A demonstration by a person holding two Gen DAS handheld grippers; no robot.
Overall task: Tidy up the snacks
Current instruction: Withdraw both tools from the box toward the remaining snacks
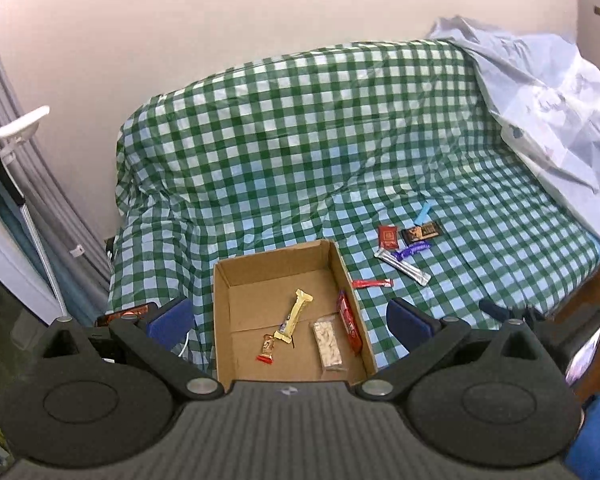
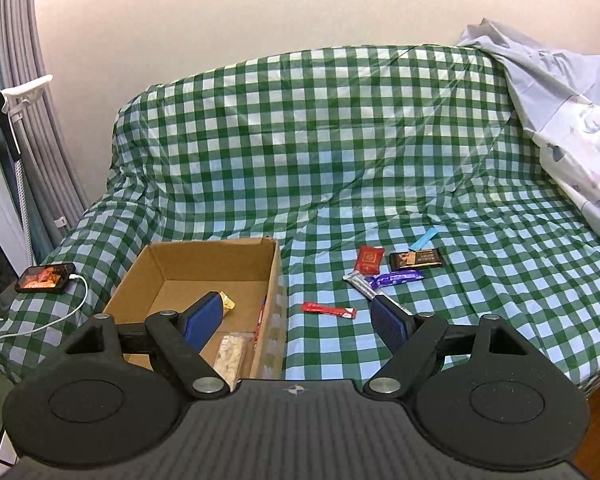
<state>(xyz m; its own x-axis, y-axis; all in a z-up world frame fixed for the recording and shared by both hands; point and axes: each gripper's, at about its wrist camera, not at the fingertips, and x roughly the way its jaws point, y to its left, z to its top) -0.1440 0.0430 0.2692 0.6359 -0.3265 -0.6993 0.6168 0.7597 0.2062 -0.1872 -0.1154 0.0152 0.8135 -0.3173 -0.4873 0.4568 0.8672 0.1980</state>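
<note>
You are holding the right gripper (image 2: pixel 298 326) with its jaws spread wide and nothing between them, hovering above the checked cover just right of the cardboard box (image 2: pixel 276 280). That wide stance is suiting what is lying ahead — the thin red stick packet (image 2: pixel 329 309) is sitting flat on the cloth just beyond the gap, the nearest loose snack and probably your next pick.

You are keeping the left gripper (image 1: pixel 288 322) high over the box (image 1: pixel 220 312), jaws likewise apart and empty, so its camera is looking straight down into the carton. Inside, four snacks are already lying on the floor: a cream-wrapped bar (image 1: pixel 294 314) in the middle, a small brown-and-red candy (image 1: pixel 267 349) at its near left, a clear pack of pale pieces (image 1: pixel 329 344) to the right, and a red bar (image 1: pixel 349 322) leaning against the right wall.

Farther right on the cover (image 2: pixel 340 152), a cluster is waiting — a red square sachet (image 2: pixel 369 259), a dark brown bar (image 2: pixel 416 259), a purple wrapper (image 2: pixel 398 279) crossing a silver stick pack (image 2: pixel 362 282), and a light blue strip (image 2: pixel 424 241) behind them. By my reckoning the sorting is somewhat under halfway.

At the far left edge, a phone (image 2: pixel 46 278) is charging on its white cable (image 2: pixel 78 304), well apart from your work. A pale sheet (image 2: pixel 572 120) is bunching up at the far right.
</note>
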